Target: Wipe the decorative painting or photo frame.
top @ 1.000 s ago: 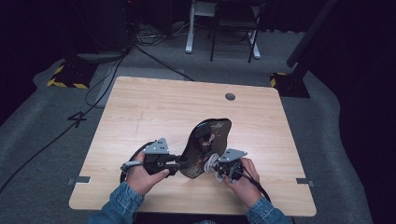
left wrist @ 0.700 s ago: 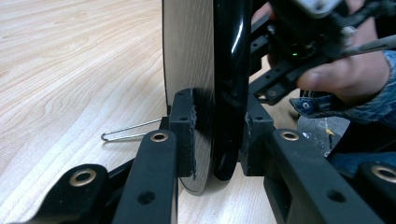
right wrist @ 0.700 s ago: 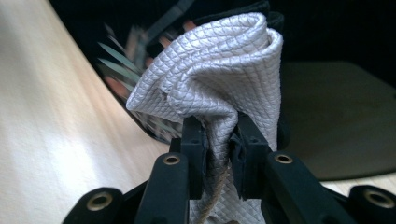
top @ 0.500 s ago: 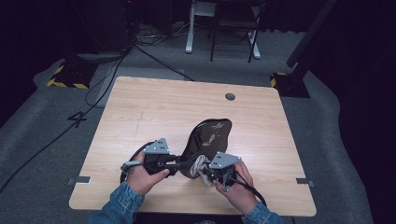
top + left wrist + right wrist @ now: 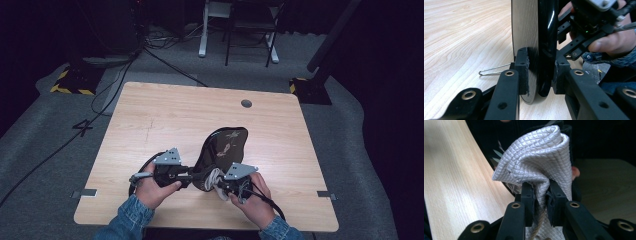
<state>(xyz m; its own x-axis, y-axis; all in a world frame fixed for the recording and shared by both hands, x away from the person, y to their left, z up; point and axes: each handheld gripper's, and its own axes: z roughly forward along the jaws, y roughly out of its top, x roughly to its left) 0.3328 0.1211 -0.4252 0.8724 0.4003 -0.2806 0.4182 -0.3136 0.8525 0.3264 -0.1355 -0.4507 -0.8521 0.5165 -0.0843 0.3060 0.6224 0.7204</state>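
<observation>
A black glossy tray [image 5: 223, 145] with a floral picture stands on edge on the wooden table [image 5: 165, 115]. My left gripper [image 5: 196, 176] is shut on its lower rim. In the left gripper view the pads [image 5: 524, 67] pinch the tray's edge [image 5: 544, 37], pale wood grain on one face and black gloss on the other. My right gripper [image 5: 218, 181] is shut on a bunched silver-grey quilted cloth [image 5: 536, 162], which is held against the tray's near face [image 5: 499, 152]. The cloth [image 5: 214, 177] shows as a pale patch at the tray's bottom. The right hand [image 5: 609, 42] shows beyond the tray.
A thin bent wire [image 5: 494, 71] lies on the table behind the tray. A round cable hole [image 5: 246, 103] sits near the far edge. Beyond the table are a chair [image 5: 250, 30], cables and a yellow-black marker [image 5: 70, 82] on grey carpet.
My right gripper with the cloth has shifted a little left, closer against the tray's lower part. The left gripper and the tray have stayed in place.
</observation>
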